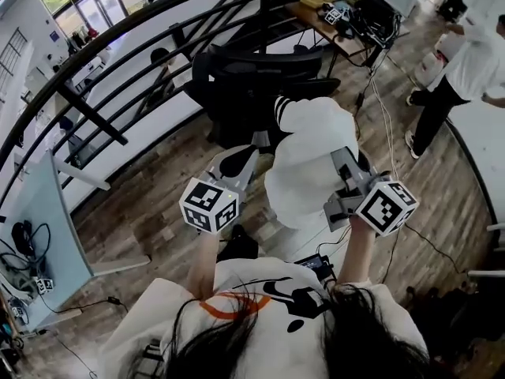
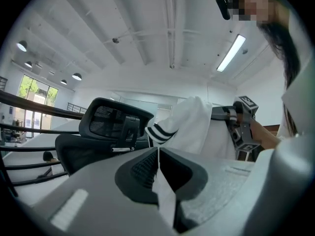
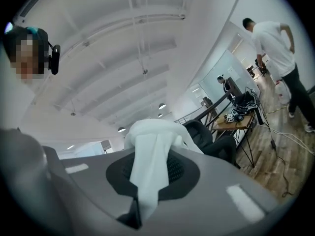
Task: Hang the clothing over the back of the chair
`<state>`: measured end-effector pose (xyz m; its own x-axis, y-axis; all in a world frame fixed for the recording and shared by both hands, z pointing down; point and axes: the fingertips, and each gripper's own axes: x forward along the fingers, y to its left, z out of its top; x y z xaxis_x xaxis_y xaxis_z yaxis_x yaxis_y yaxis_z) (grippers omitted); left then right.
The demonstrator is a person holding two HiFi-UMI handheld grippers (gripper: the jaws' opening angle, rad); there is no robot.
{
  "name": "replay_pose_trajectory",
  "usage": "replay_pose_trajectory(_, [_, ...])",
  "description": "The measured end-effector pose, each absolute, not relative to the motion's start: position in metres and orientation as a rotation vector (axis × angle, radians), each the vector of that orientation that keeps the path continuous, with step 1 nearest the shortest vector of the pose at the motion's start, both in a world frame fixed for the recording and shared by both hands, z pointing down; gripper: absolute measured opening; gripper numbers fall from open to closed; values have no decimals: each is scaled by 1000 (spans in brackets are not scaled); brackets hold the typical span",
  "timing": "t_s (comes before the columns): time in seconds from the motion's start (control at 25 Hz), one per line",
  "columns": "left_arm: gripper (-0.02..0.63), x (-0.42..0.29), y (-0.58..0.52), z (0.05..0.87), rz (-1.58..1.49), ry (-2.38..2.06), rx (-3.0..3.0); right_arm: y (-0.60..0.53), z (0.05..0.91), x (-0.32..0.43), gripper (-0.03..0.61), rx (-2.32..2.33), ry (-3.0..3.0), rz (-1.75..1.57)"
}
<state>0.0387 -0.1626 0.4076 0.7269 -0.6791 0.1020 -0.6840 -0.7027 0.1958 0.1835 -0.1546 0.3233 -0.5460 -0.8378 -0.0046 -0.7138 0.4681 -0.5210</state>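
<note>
Pinching a thin fold of the white clothing (image 1: 309, 158) in the left gripper's (image 1: 237, 161) shut fingers (image 2: 142, 168), clamping a bunched edge in the right gripper's (image 1: 344, 174). Holding it raised, stretched left to right, just on the near side of the black chair (image 1: 251, 81), with the backrest straight beyond and closer to the left gripper.

The clothing (image 1: 312, 160) is white, with black stripes at its eleven o'clock edge; the chair (image 1: 252, 77) is black, the floor (image 1: 158, 204) brown wood-grain.
</note>
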Motion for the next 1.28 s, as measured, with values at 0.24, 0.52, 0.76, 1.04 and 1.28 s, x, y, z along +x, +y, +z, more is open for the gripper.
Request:
replay_pose_trajectory(0.24, [0, 26, -184, 401, 6, -1049, 2725, -182, 277, 191, 48, -1359, 2465, -566])
replay_pose_trajectory(0.52, [0, 7, -202, 400, -21, -1025, 2710, -212, 228, 197, 46, -1370, 2475, -477])
replay_pose_trajectory(0.76, [0, -1, -222, 407, -22, -1006, 2701, -249, 185, 187, 48, -1294, 2495, -390])
replay_pose_trajectory(1.04, [0, 6, -229, 397, -45, -947, 2732, -281, 141, 175, 48, -1318, 2522, -275])
replay_pose_trajectory(1.28, [0, -5, -242, 390, -59, -964, 2738, -320, 117, 145, 48, -1345, 2553, -173])
